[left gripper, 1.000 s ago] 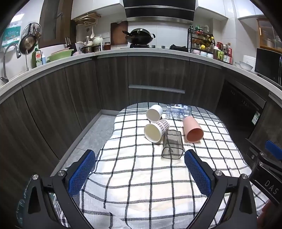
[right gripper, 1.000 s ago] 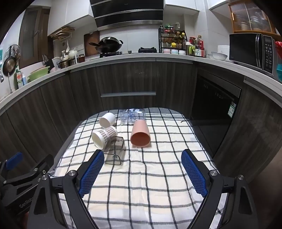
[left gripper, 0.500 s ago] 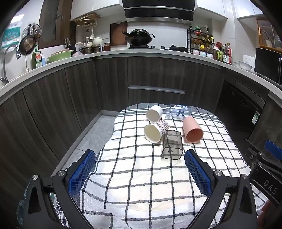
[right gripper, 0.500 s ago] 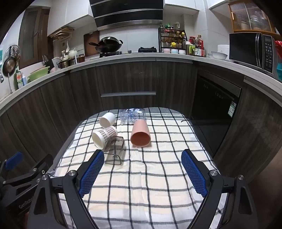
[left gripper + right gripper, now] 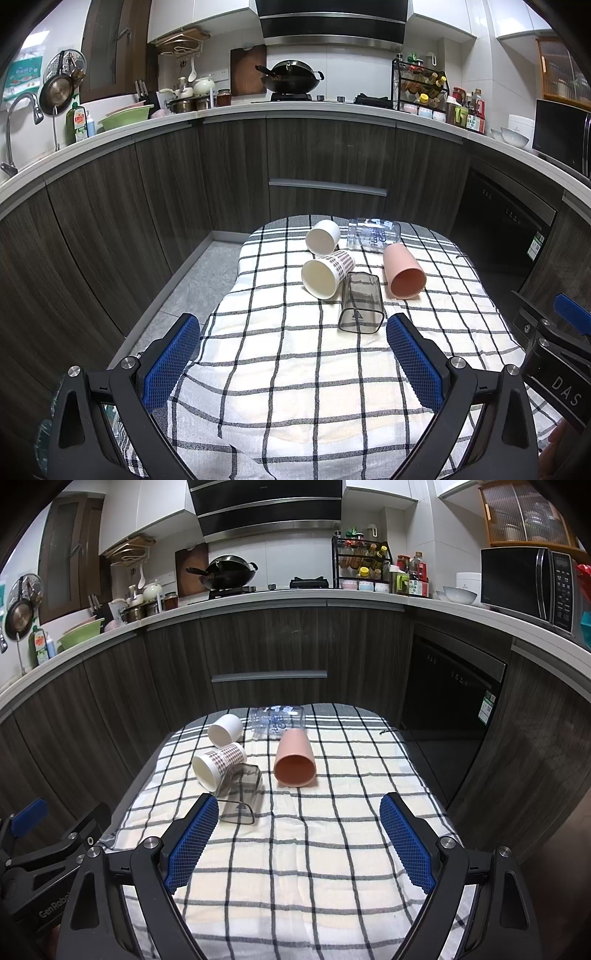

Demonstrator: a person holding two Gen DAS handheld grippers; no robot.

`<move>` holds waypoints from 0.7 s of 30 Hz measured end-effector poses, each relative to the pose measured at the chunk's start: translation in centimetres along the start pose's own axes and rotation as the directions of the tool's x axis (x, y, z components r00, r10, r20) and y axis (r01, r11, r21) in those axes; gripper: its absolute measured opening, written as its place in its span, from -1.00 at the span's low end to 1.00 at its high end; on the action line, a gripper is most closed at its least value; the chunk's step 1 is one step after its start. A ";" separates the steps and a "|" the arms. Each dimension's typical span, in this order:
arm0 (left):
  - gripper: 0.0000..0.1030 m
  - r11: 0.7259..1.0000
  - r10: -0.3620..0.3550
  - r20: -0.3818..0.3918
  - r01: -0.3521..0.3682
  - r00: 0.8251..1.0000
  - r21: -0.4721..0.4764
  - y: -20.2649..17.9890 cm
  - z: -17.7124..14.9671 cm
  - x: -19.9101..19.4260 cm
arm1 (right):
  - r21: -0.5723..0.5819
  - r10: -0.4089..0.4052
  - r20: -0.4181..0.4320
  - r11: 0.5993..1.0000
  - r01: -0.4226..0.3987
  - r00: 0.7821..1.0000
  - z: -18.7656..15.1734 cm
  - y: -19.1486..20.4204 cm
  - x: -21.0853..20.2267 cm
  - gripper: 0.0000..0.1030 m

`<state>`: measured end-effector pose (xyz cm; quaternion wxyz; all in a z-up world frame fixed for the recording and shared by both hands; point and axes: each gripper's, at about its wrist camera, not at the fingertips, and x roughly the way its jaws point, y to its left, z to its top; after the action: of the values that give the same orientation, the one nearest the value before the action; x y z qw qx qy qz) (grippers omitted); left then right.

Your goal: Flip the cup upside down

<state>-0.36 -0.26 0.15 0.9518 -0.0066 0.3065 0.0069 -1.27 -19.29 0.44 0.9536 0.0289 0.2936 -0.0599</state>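
While nothing is gripped yet, the left wrist view shows the left gripper [image 5: 293, 341] with its jaws spread wide above the near end of the checked cloth [image 5: 295, 387]. Five cups lie on their sides ahead of it: a smoky grey cup [image 5: 360, 308] nearest, just ahead and slightly right of the blue pads, a patterned paper cup [image 5: 327, 273] touching its left side, a pink cup [image 5: 402, 271] to its right, a white cup [image 5: 322, 237] and a clear glass [image 5: 373, 235] farthest away. The task does not say which cup, so the grey one looks the likeliest first pick. Gripping it across its flat sides near the middle would probably help, since its walls look smooth and the paper cup next to it may roll if nudged.

From the right wrist view, the right gripper [image 5: 295, 834] is likewise wide open and empty. Its left pad sits just in front of the grey cup [image 5: 240, 794], while the pink cup [image 5: 294, 763] lies straight ahead with its mouth facing the gripper and clear cloth [image 5: 314, 849] around it. That one suits this hand better: approach low, close on the body, lift, turn the mouth down and set it squarely so it does not tip.
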 end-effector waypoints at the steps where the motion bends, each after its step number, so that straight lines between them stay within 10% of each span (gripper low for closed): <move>1: 1.00 1.000 0.000 0.000 0.000 1.000 0.000 0.0 0.0 0.0 | 0.000 0.000 0.000 1.000 0.000 1.000 0.0 0.0 0.0 0.73; 21: 1.00 1.000 0.003 -0.005 -0.003 1.000 0.001 0.0 0.0 -0.2 | -0.001 0.001 -0.010 1.000 -0.001 1.000 -0.4 0.2 0.5 0.73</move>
<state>-0.51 -0.31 0.24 0.9511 -0.0058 0.3088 0.0080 -1.01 -19.10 -0.19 0.9522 0.0290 0.2983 -0.0592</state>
